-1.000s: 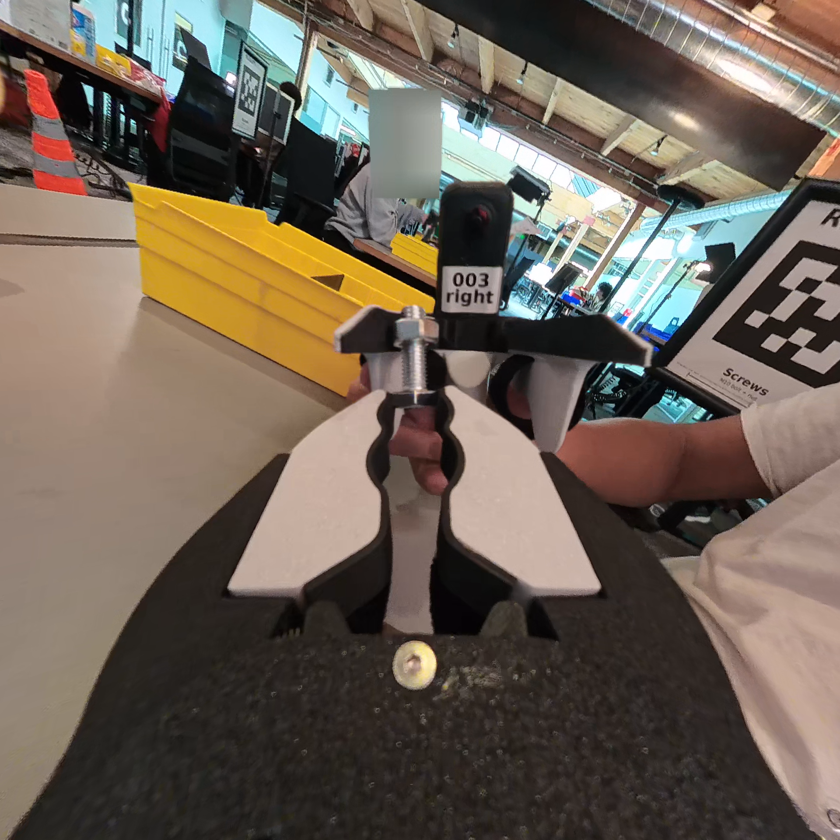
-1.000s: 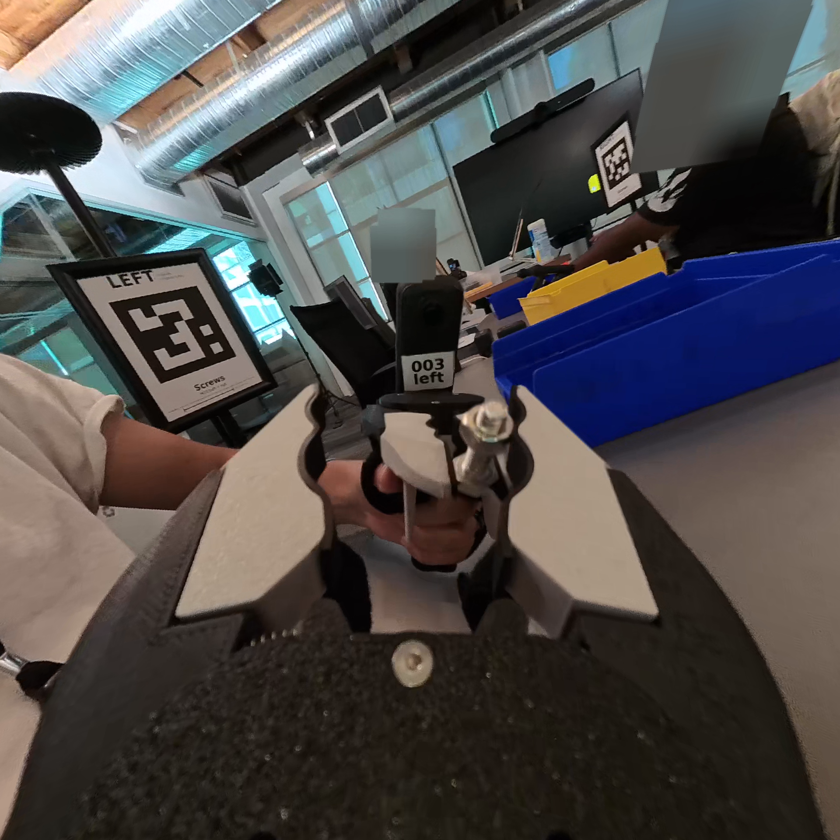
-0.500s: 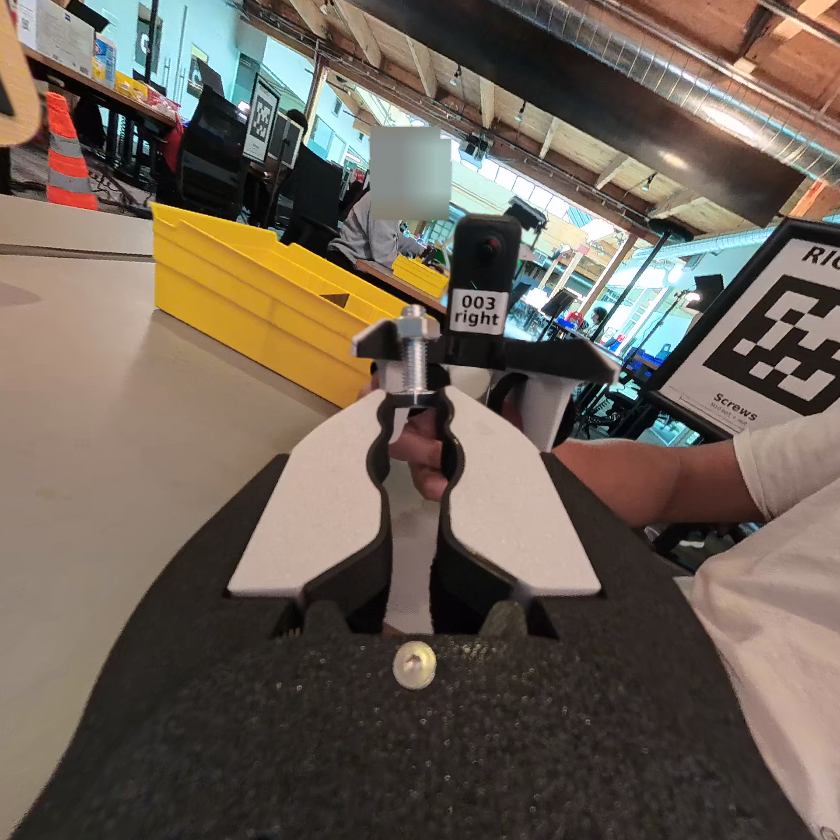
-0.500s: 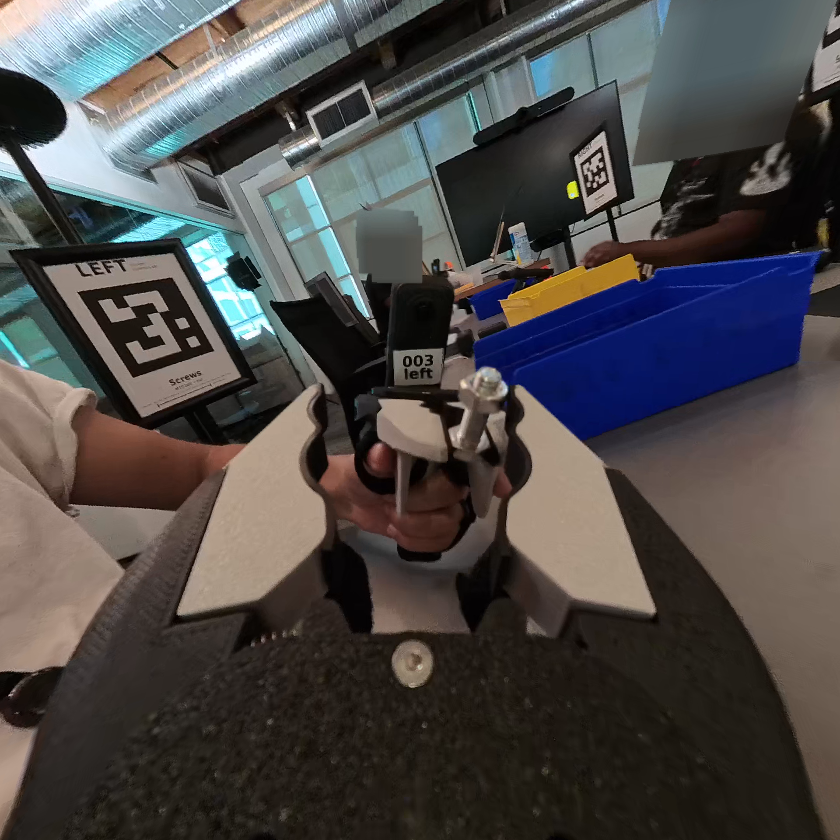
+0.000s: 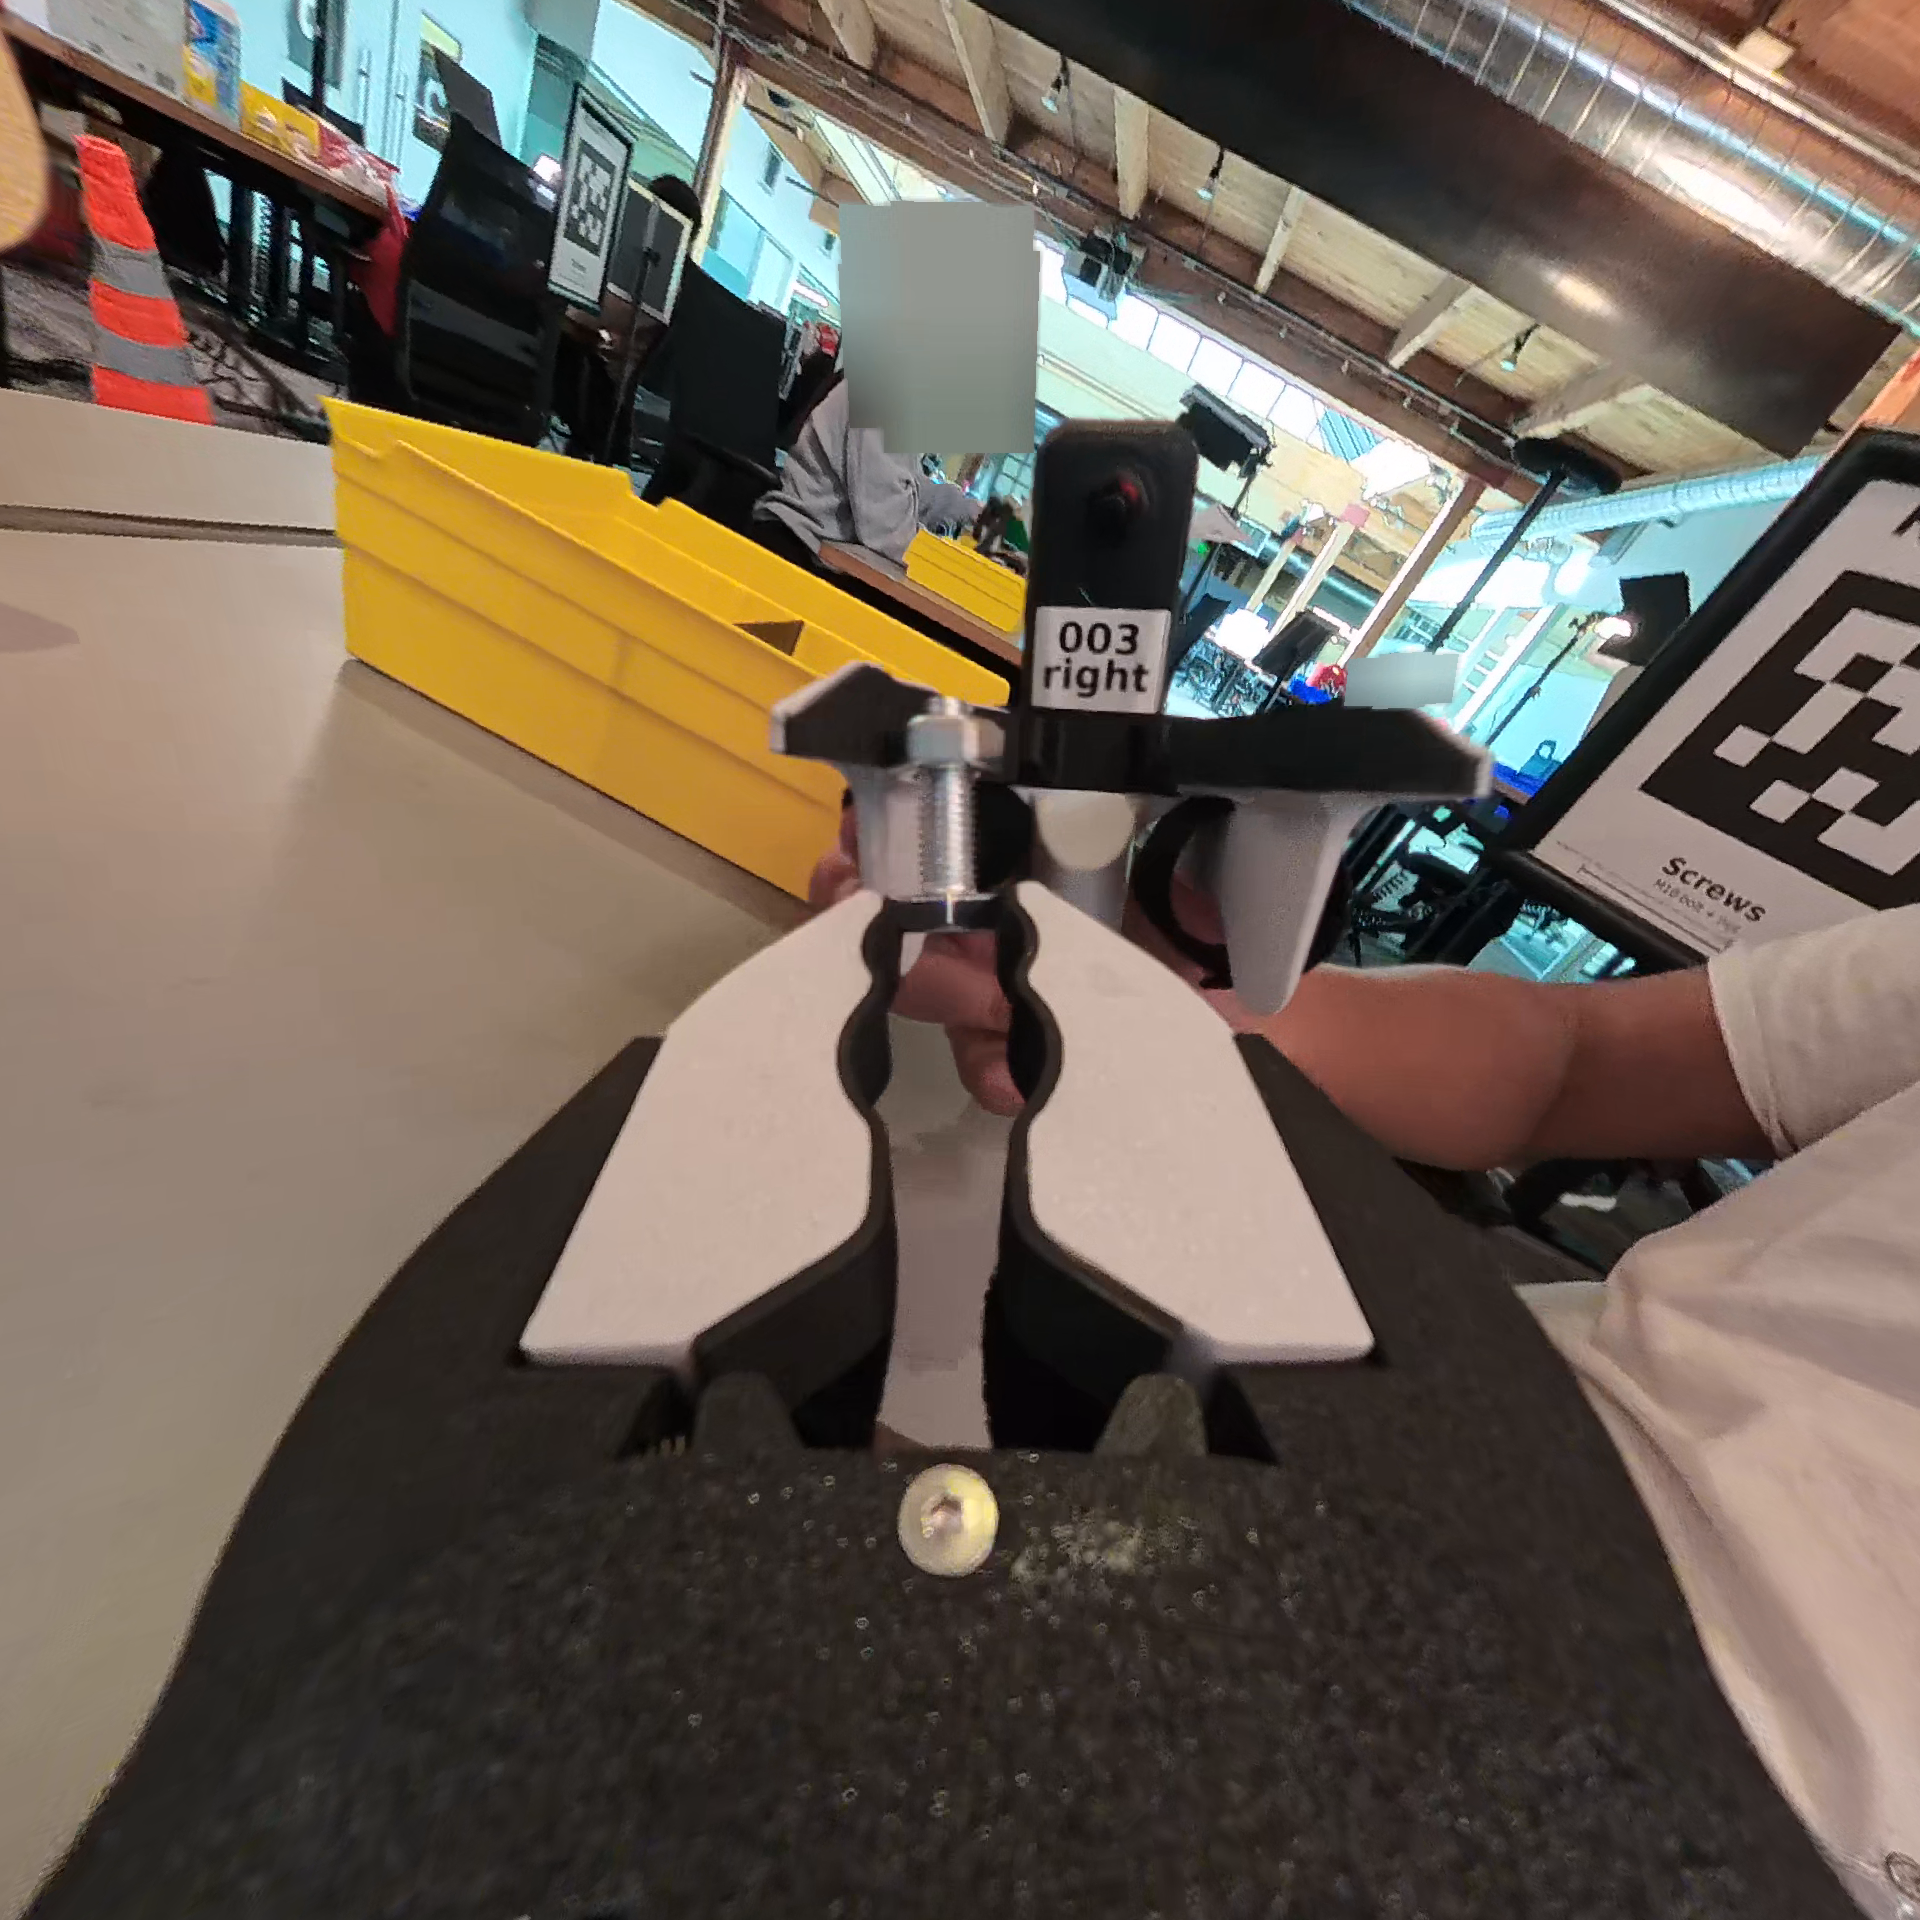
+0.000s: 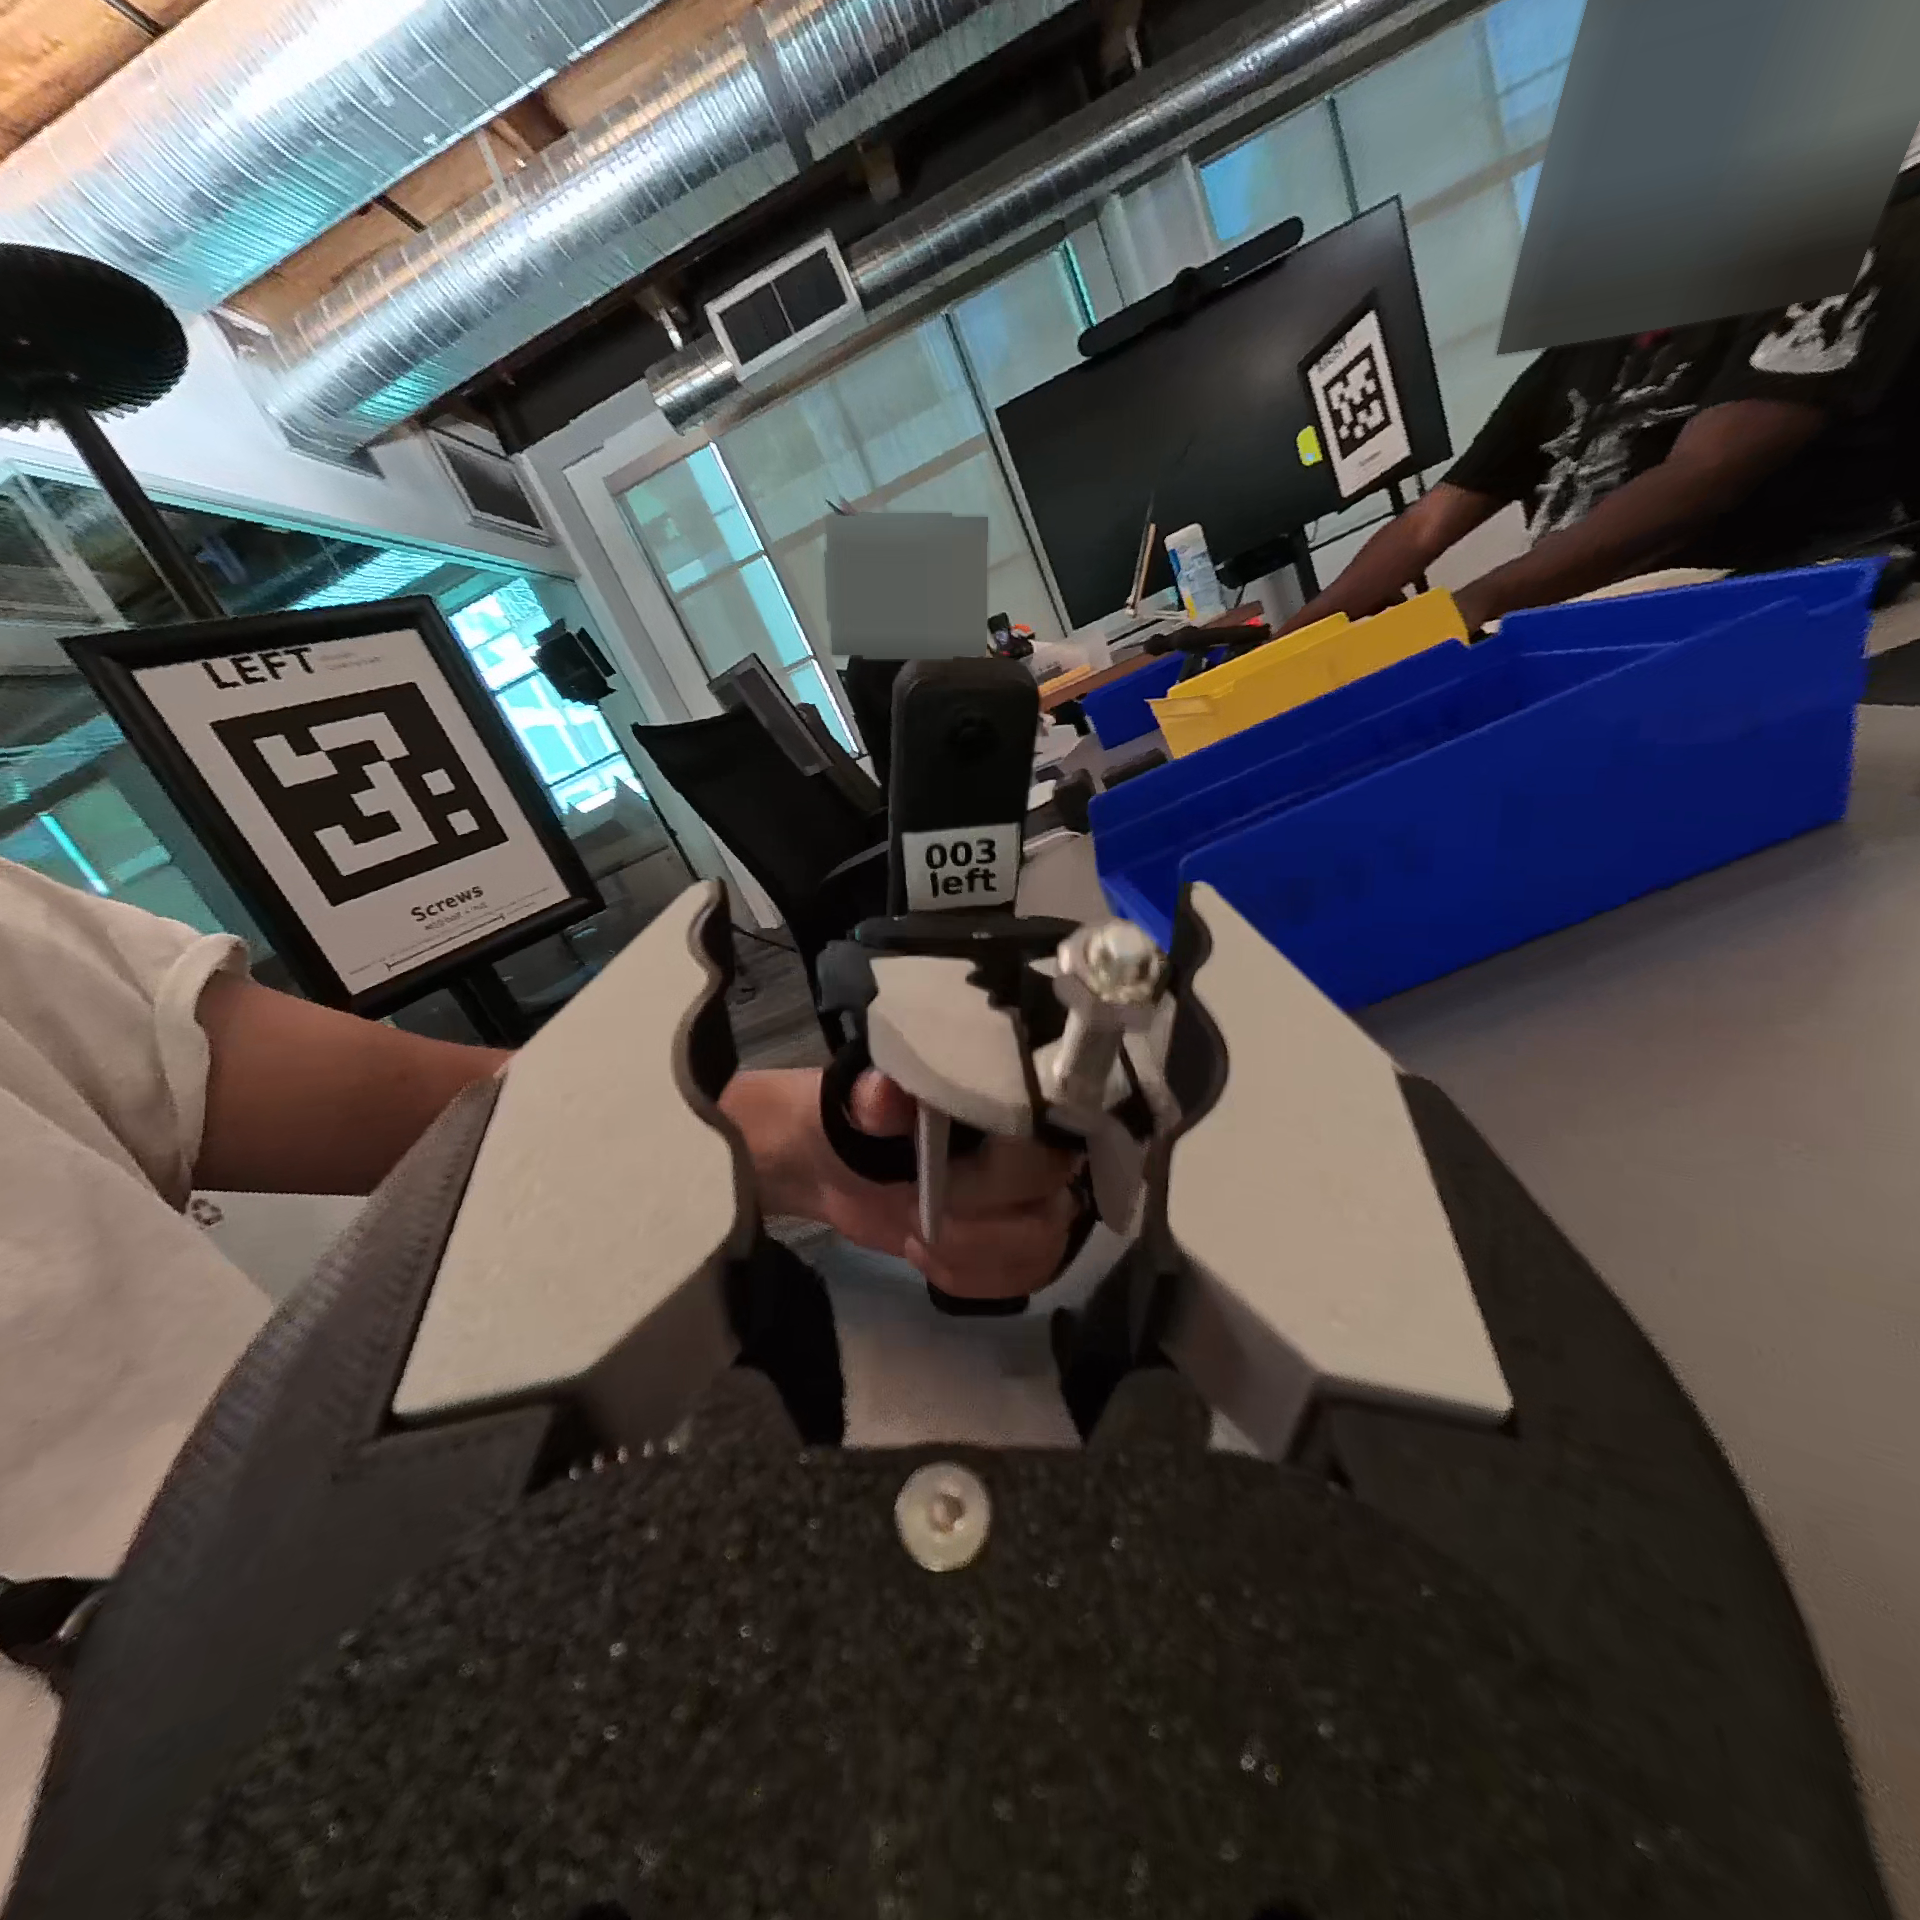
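Note:
My left gripper is shut on the head of a silver bolt. The bolt stands upright out of the fingertips with a silver nut threaded on near its top end. My right gripper faces the left one and is open wide. The bolt and its nut stand between its fingers, close to the right-hand finger, and neither pad presses on them. The right gripper also shows in the left wrist view, with a hand on its handle. The left gripper shows in the right wrist view.
A yellow bin stands on the beige table behind the left gripper. Blue bins and a yellow bin stand on the grey table at right. Framed marker signs stand beside them. A person's arm and other people are nearby. About 5 cm separates my left fingertips from my right.
The bolt has stayed in my left gripper's grasp. My right gripper's jaws have opened a little wider around the nut end. Both grippers have shifted slightly.

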Demonstrator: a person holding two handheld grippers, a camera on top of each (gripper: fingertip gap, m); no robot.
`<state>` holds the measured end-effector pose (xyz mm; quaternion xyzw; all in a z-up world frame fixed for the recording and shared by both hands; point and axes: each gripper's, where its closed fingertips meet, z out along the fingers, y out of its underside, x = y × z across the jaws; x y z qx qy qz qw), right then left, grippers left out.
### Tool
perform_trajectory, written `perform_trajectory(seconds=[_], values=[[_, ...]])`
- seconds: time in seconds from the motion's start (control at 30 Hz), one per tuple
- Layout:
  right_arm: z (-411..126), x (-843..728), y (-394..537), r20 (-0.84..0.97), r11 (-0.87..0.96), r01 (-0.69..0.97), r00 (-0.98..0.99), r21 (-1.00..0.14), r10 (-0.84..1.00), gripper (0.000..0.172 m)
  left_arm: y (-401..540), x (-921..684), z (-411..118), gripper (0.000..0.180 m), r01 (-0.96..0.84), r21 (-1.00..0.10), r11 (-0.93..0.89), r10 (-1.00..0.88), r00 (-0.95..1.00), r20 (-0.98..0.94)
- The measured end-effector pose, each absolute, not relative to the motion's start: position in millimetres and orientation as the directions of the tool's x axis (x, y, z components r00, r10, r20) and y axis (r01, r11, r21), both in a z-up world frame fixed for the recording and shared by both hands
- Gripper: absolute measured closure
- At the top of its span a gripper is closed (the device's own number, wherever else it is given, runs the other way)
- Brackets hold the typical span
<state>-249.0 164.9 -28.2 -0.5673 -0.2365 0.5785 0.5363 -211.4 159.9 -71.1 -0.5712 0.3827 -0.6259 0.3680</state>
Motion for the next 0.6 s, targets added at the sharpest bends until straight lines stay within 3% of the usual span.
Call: perform_trajectory(seconds=[0.4,0.6], values=[[-37.3,-233.6,168.5,-0.414,-0.322,-0.325,0.274,-0.889,0.868,0.101,172.1,-219.5,-71.1,0.163,0.033,-0.902,-0.431,-0.902,-0.039,0.43],[-29.6,-253.0,168.8,-0.433,-0.346,-0.354,0.205,-0.869,0.878,0.091,152.3,-204.9,-75.6,0.163,-0.021,-0.917,-0.398,-0.914,-0.076,0.398]])
